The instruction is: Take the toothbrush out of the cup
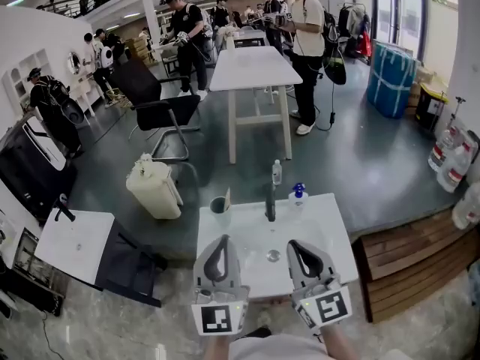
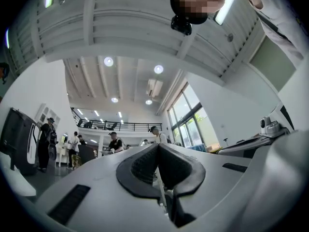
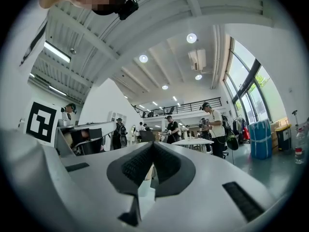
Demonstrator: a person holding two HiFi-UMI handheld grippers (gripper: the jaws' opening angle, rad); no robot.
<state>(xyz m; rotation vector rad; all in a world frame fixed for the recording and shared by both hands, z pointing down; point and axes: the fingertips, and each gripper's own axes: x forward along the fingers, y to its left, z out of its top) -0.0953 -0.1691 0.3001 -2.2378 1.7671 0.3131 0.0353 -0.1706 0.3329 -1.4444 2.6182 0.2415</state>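
nearest, the left gripper [image 1: 222, 240] and right gripper [image 1: 294, 244] hang over the white counter [image 1: 330, 231], jaws pressed together on nothing. farther off, the toothbrush [image 1: 227, 197] stands in the cup [image 1: 219, 205] at the counter's far left corner. the approach looks barely begun, and next one gripper likely must open and reach for the handle.

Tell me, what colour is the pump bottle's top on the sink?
Blue. The pump bottle top shows best in the head view.
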